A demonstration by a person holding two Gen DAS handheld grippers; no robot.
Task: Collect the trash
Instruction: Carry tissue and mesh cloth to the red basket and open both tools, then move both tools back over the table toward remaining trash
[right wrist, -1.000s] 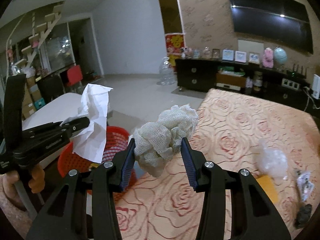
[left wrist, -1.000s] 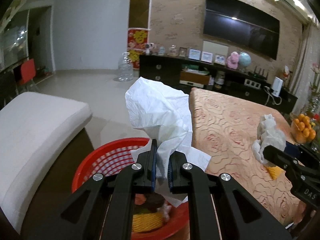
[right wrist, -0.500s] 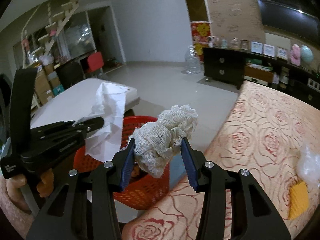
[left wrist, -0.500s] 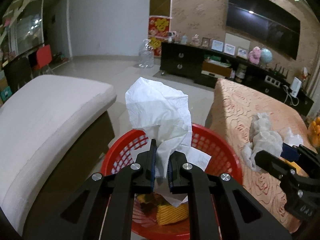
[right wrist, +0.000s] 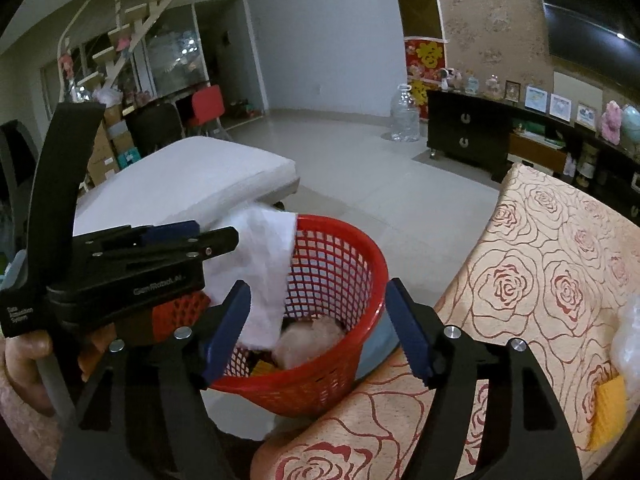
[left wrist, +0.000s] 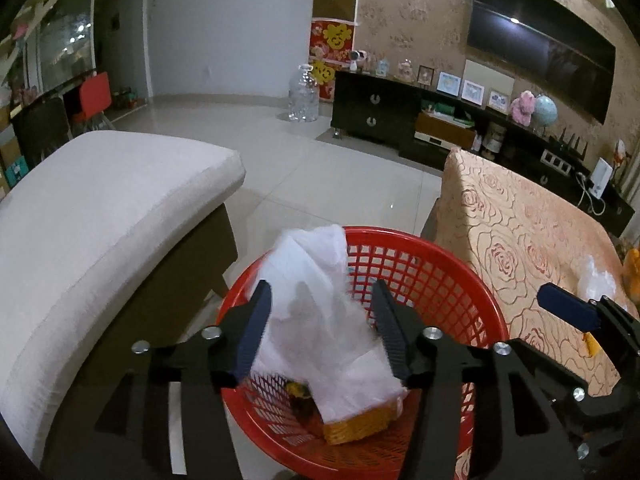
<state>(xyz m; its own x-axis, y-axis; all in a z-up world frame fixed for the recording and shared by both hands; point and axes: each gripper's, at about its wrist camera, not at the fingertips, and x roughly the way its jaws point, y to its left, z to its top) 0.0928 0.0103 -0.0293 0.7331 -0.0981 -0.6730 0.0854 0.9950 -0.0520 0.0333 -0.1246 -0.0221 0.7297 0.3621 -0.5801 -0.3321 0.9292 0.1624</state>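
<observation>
Both our grippers hang spread wide over the red basket [left wrist: 420,280].

Our left gripper [left wrist: 320,320] has its fingers wide apart, with the white tissue [left wrist: 316,300] loose between them, draping over the basket's near rim and down inside. Our right gripper [right wrist: 316,328] is wide too and holds nothing; below it the mesh wad [right wrist: 308,340] lies in the basket beside a yellow scrap [right wrist: 262,368]. The basket stands just beside the rose-patterned table [right wrist: 540,280].
</observation>
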